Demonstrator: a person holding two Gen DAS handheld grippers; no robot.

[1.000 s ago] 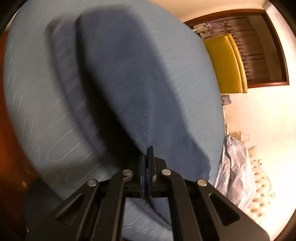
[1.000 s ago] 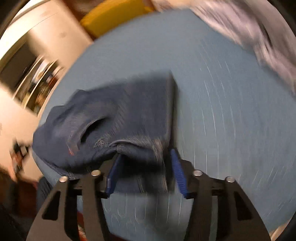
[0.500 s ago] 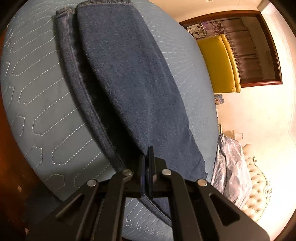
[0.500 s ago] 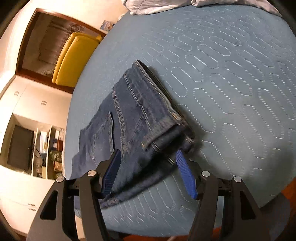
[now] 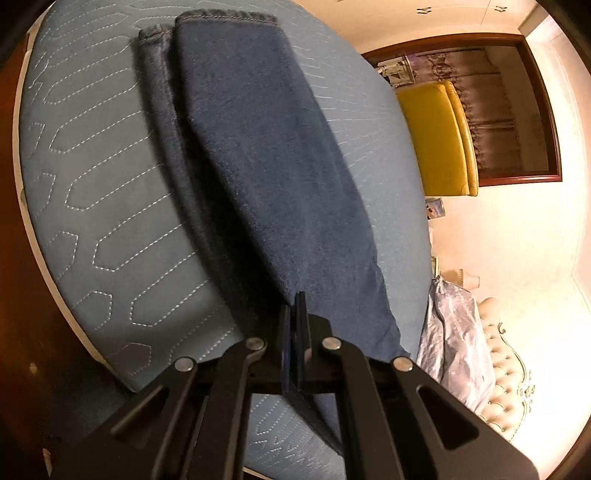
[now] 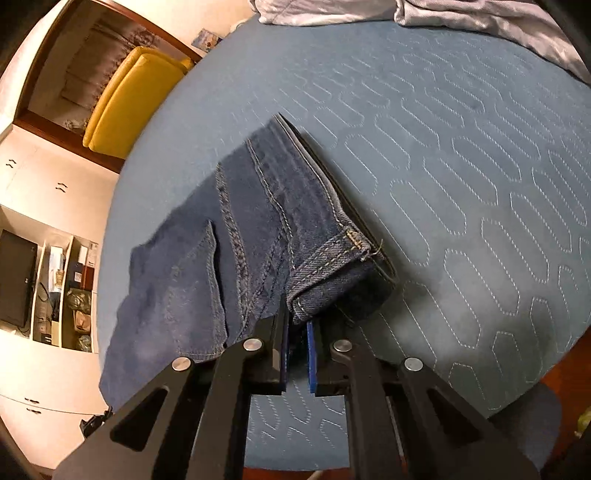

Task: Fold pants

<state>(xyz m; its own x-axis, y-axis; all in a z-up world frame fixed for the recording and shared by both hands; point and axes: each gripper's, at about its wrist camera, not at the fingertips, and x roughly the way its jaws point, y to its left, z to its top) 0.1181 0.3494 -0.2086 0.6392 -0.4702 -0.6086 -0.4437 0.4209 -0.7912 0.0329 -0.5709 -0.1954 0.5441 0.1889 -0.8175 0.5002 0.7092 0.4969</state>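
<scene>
Dark blue denim pants (image 5: 258,147) lie lengthwise on the blue quilted bed (image 5: 92,166), one leg stacked on the other, hems at the far end. My left gripper (image 5: 295,306) is shut on the near edge of the upper leg, which is lifted slightly off the lower one. In the right wrist view the waist end of the pants (image 6: 258,229) shows a back pocket and stitched seams. My right gripper (image 6: 295,321) is closing, and its blue pads pinch the folded waistband corner between them.
The bed (image 6: 443,166) stretches wide to the right of the pants. Crumpled silvery bedding (image 6: 443,14) lies at its far end, near a tufted headboard (image 5: 506,369). A yellow chair (image 6: 125,103) and open shelves (image 6: 55,288) stand beyond the bed's edge.
My right gripper's jaws went from wide around the waistband to pinched on its corner, and the wrist rolled. The left gripper kept its grip and shifted slightly along the leg.
</scene>
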